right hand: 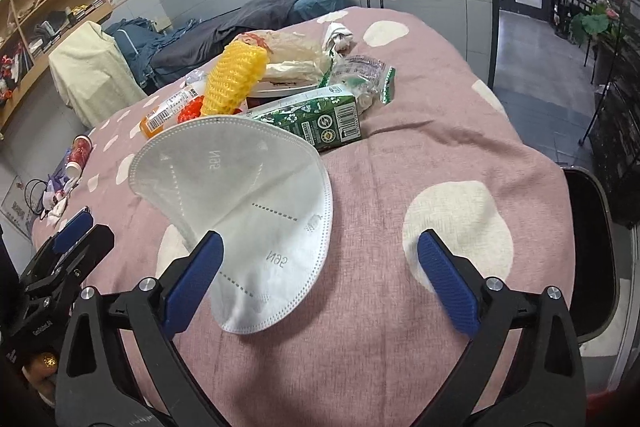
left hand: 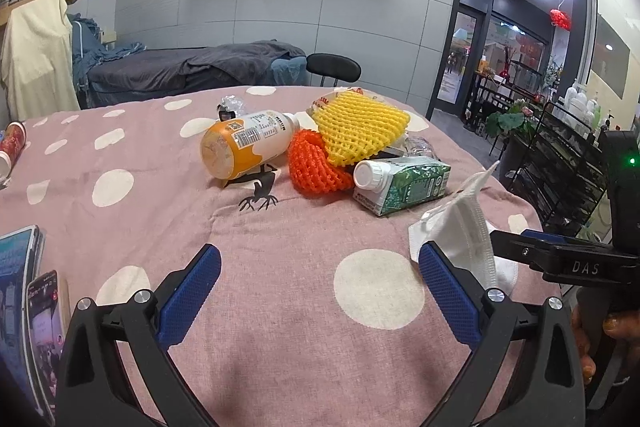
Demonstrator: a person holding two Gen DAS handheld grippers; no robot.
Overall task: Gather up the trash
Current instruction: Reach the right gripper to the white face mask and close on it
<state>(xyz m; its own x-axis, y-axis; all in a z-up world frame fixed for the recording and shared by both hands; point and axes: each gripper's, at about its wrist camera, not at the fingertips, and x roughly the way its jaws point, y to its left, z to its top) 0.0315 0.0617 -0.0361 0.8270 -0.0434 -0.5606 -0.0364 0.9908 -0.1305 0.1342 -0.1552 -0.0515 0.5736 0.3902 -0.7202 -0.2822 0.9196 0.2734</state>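
From my left wrist, my left gripper [left hand: 320,263] hangs with its fingers spread wide over the pink spotted tablecloth [left hand: 280,347], nothing between them. The trash sits heaped toward the far edge of the table: an orange-labelled bottle [left hand: 244,147] on its side, a yellow foam net [left hand: 360,127] lying over an orange foam net [left hand: 312,163], and a green carton [left hand: 400,185] just beside them. A white face mask [left hand: 464,223] stands near the right edge, by my right gripper [left hand: 560,251].

From my right wrist, my right gripper [right hand: 320,259] is also spread; the face mask [right hand: 248,207] (printed N95, seen reversed) lies against my left finger [right hand: 192,283], the other finger well apart from it. The carton [right hand: 320,119] and yellow net [right hand: 236,83] lie beyond it, mid-table. My left gripper [right hand: 68,247] shows at the near left edge.
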